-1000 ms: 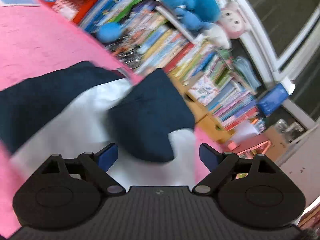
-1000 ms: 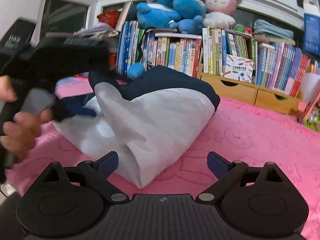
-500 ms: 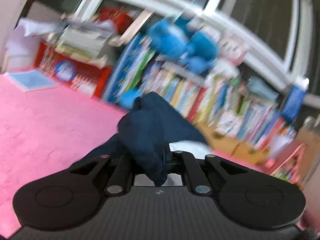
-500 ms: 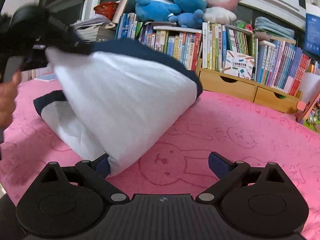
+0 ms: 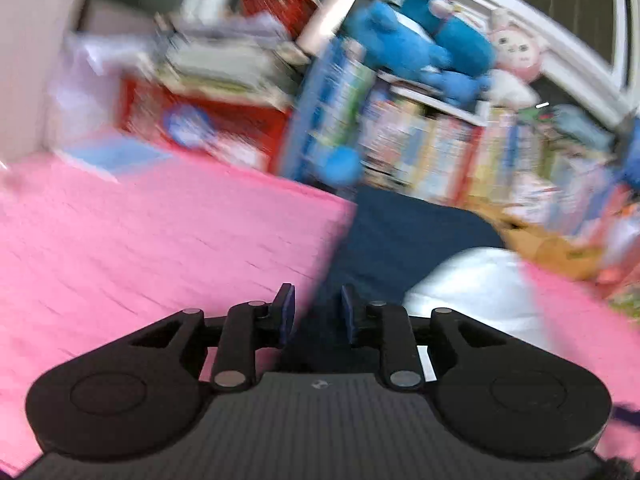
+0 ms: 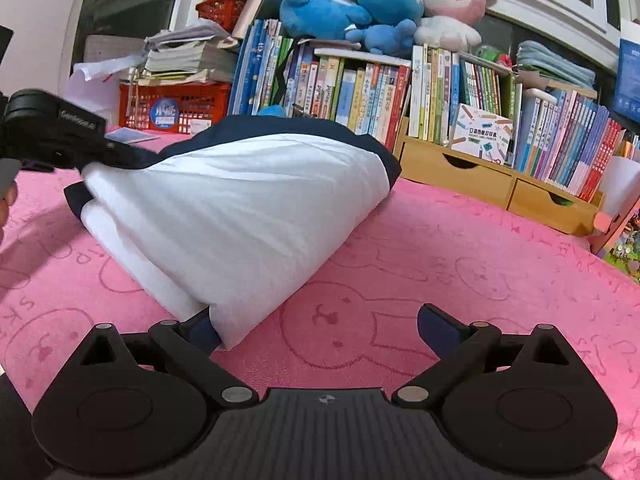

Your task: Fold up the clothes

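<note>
One white-and-navy garment [image 6: 240, 204] lies folded over on the pink mat [image 6: 460, 280], at our eleven o'clock from the right gripper [image 6: 316, 326], whose jaws are spread. Our left gripper [image 5: 317, 308] is opening its jaws around the navy edge, pads not pressing it. At twelve o'clock, three blue plush toys [image 6: 352, 4], one pink rabbit [image 6: 456, 4], and one red crate [image 6: 176, 104].

white and navy garment [image 6: 240, 208], folded over, on pink mat [image 6: 480, 272]

A white and navy garment [image 6: 240, 216] is seen folded ahead-left of the wide-open right tool [image 6: 320, 328], its corner touching the left finger [image 6: 200, 330]; books [image 6: 360, 92] are lined beyond.
</note>
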`<action>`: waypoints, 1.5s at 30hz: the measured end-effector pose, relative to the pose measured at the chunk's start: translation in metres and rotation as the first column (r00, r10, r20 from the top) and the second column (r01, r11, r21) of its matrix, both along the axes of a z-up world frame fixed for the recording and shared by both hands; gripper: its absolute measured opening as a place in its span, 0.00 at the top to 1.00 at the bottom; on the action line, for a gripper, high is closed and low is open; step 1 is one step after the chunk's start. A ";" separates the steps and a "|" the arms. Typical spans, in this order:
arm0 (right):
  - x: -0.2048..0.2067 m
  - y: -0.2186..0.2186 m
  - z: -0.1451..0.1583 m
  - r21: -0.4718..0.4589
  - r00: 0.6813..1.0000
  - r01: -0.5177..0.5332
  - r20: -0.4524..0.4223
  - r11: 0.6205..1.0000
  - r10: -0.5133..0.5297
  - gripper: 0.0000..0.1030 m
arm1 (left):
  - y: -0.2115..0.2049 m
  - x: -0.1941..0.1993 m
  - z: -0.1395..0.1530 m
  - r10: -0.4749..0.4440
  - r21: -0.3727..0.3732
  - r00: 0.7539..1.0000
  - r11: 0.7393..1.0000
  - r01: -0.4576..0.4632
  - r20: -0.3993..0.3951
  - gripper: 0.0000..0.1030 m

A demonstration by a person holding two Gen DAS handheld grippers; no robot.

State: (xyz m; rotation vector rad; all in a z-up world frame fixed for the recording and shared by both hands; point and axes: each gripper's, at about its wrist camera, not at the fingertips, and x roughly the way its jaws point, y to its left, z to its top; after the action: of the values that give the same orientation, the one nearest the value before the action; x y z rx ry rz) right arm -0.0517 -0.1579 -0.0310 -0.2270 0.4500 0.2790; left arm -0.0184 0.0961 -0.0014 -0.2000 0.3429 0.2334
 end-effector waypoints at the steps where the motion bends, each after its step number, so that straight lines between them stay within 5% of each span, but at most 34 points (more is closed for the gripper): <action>1: 0.001 -0.001 0.000 0.005 1.000 0.004 -0.003 1.000 -0.004 0.03 | 0.004 -0.002 0.001 0.065 0.047 0.998 0.997 -0.065 -0.003 0.80; 4: 0.003 -0.004 0.000 0.021 1.000 0.016 -0.014 1.000 -0.015 0.03 | -0.005 -0.022 0.005 0.022 0.214 0.999 0.976 -0.031 0.047 0.80; 7: 0.002 -0.003 0.000 0.022 1.000 0.017 -0.008 1.000 -0.017 0.03 | -0.044 -0.048 0.005 -0.176 0.473 0.982 0.873 0.121 0.073 0.75; 10: 0.000 -0.003 -0.002 0.022 1.000 0.016 0.005 1.000 -0.016 0.05 | -0.089 -0.066 -0.006 -0.420 0.681 0.907 0.653 0.333 -0.040 0.72; 14: 0.001 -0.005 -0.001 0.042 1.000 0.007 0.003 0.999 -0.007 0.07 | -0.132 -0.083 -0.030 -0.603 0.838 0.766 0.284 0.466 -0.221 0.70; 15: 0.001 -0.006 -0.001 0.048 1.000 0.002 0.003 0.999 -0.002 0.07 | -0.139 -0.083 -0.036 -0.622 0.854 0.740 0.214 0.474 -0.255 0.69; 19: -0.001 -0.009 -0.001 0.068 1.000 -0.010 0.008 0.998 0.010 0.11 | -0.156 -0.064 -0.041 -0.648 0.839 0.681 0.115 0.532 -0.342 0.71; 22: 0.001 -0.011 -0.001 0.086 1.000 -0.012 -0.002 0.996 0.012 0.11 | -0.160 -0.062 -0.039 -0.706 0.788 0.556 -0.004 0.615 -0.438 0.70; 24: 0.002 -0.015 -0.001 0.116 1.000 -0.012 -0.015 0.993 0.014 0.11 | -0.163 -0.063 -0.042 -0.712 0.770 0.513 -0.062 0.635 -0.481 0.69; 27: 0.005 -0.020 0.000 0.157 0.999 -0.011 -0.035 0.987 0.016 0.11 | -0.167 -0.055 -0.051 -0.680 0.774 0.525 -0.099 0.626 -0.512 0.69; 33: 0.005 -0.021 -0.001 0.167 0.999 -0.012 -0.037 0.986 0.018 0.12 | -0.169 -0.041 -0.046 -0.663 0.806 0.591 -0.032 0.591 -0.460 0.69; 37: 0.005 -0.019 -0.001 0.160 0.999 -0.015 -0.036 0.987 0.021 0.12 | -0.176 -0.036 -0.057 -0.616 0.850 0.648 -0.067 0.523 -0.447 0.70; 40: 0.005 -0.018 -0.002 0.155 0.999 -0.018 -0.036 0.988 0.024 0.12 | -0.170 -0.027 -0.059 -0.568 0.857 0.698 -0.025 0.515 -0.436 0.89; 43: 0.005 -0.016 -0.002 0.150 0.999 -0.021 -0.035 0.988 0.027 0.12 | -0.157 -0.020 -0.055 -0.516 0.861 0.744 0.023 0.508 -0.425 0.90; 45: 0.004 -0.013 -0.002 0.132 0.999 -0.025 -0.030 0.991 0.029 0.12 | -0.141 -0.019 -0.053 -0.484 0.863 0.762 0.027 0.505 -0.431 0.90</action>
State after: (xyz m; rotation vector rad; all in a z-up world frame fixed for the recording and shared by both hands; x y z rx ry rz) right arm -0.0477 -0.1711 -0.0332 -0.0994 0.4587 0.3378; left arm -0.0371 -0.0453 -0.0542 1.2434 0.2020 -0.3208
